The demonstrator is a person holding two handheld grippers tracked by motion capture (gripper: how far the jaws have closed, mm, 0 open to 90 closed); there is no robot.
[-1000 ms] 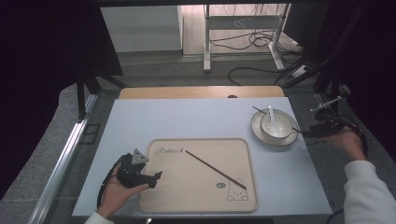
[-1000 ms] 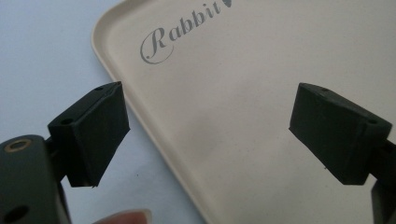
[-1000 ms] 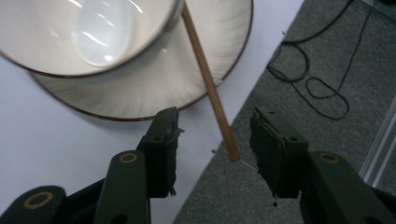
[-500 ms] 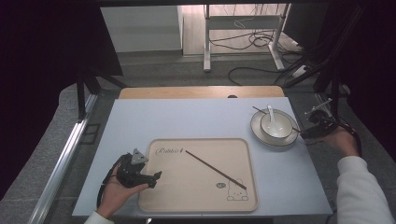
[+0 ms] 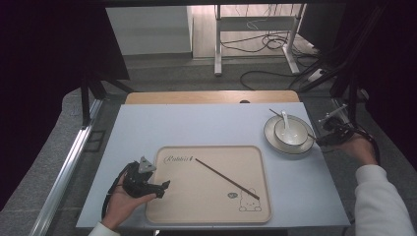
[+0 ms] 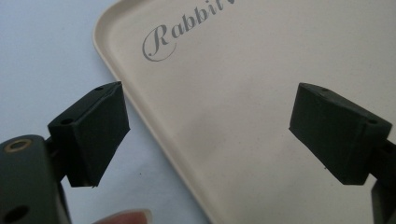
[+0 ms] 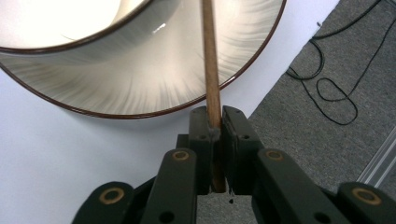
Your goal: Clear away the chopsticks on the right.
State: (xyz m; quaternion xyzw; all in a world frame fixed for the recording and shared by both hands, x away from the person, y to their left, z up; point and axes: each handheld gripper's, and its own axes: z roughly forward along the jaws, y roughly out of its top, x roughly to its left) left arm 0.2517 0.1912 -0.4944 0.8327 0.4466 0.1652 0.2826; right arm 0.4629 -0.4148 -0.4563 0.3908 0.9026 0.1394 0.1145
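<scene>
Black claw (image 7: 215,122) w/ brass-ringed screws, black cable; white sleeve (image 5: 381,201).

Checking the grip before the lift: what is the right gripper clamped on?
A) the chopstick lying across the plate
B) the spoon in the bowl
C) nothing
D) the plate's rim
A: the right gripper has just been closing, and its jaws now pinch the chopstick lying over the plate.

Grey carpet floor (image 5: 162,78) with black cables (image 5: 255,44).
</scene>
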